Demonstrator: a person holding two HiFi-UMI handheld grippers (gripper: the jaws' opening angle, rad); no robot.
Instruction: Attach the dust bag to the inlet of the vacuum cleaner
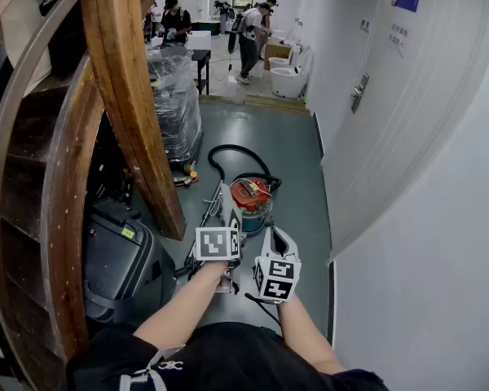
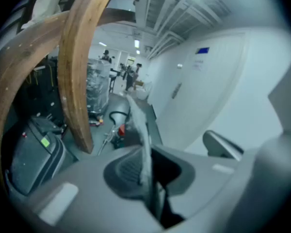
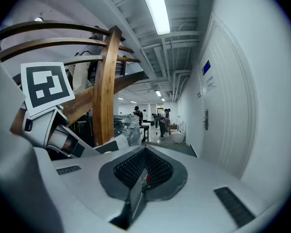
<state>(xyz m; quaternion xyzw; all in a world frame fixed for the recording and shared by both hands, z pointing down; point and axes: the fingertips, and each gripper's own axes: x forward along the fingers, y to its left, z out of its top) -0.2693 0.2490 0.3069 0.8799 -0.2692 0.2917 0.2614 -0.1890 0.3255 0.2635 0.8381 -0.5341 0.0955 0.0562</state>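
The vacuum cleaner, a small canister with an orange-red top and a black hose, stands on the green floor ahead of me. My left gripper points down toward it and is shut on the dust bag, a thin pale sheet. In the left gripper view the dust bag shows edge-on, rising out of the left gripper in front of the vacuum cleaner. My right gripper is beside it, shut and empty. In its own view the right gripper has closed jaws.
A big wooden wheel frame and a black machine fill the left. A plastic-wrapped stack stands behind. A metal wand lies by the vacuum. A white door and wall close the right. People stand far down the corridor.
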